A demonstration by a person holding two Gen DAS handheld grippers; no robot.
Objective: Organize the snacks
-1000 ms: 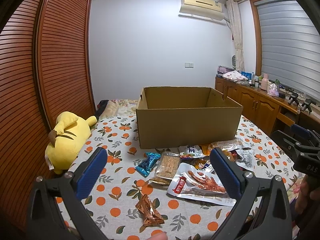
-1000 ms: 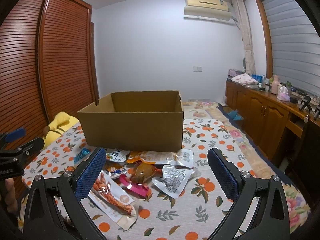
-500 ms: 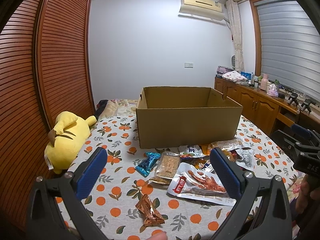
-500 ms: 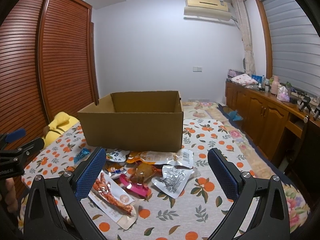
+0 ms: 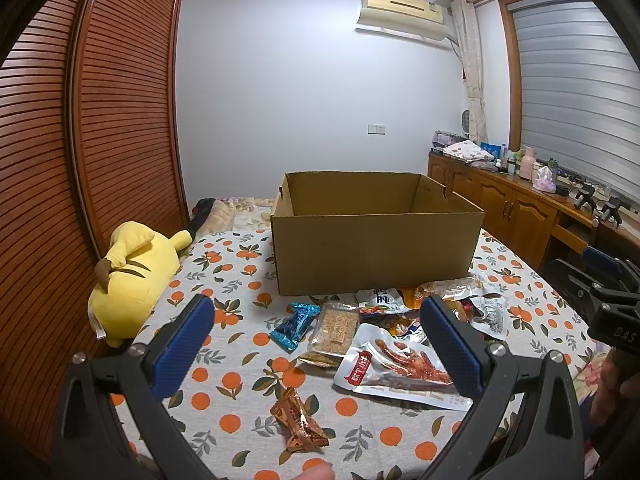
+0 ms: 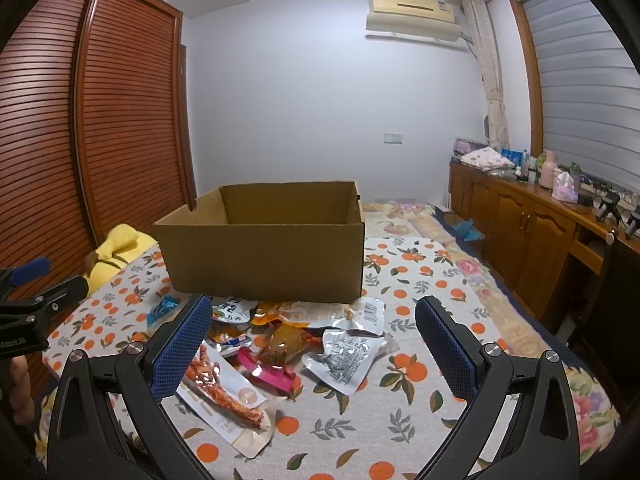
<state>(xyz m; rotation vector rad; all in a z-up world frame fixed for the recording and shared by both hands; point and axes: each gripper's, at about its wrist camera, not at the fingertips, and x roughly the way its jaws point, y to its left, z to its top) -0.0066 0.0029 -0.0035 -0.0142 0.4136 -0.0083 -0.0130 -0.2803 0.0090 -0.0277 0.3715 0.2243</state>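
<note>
Open-topped cardboard box (image 5: 376,236) sits on the orange-print bedspread (image 5: 240,364); no snacks visible inside, though its floor is hidden. Snack packets are piled right in front of it: chicken-feet pouch (image 5: 396,364), blue candy (image 5: 295,325), cracker bar (image 5: 334,330). Left gripper (image 5: 316,344) and right gripper (image 6: 312,344) both hover with fingers wide, holding nothing.

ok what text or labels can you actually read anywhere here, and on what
"DAS": right gripper's body, cut off at the frame edge.
"Robot.AI", partly cut off: left gripper's body.
Red and white snack pouch: red label with characters, too blurred to read.
White pouch by the cardboard box: large dark characters, unclear.
Silver pouch: fine print, too small.
Air conditioner: nothing readable.
</note>
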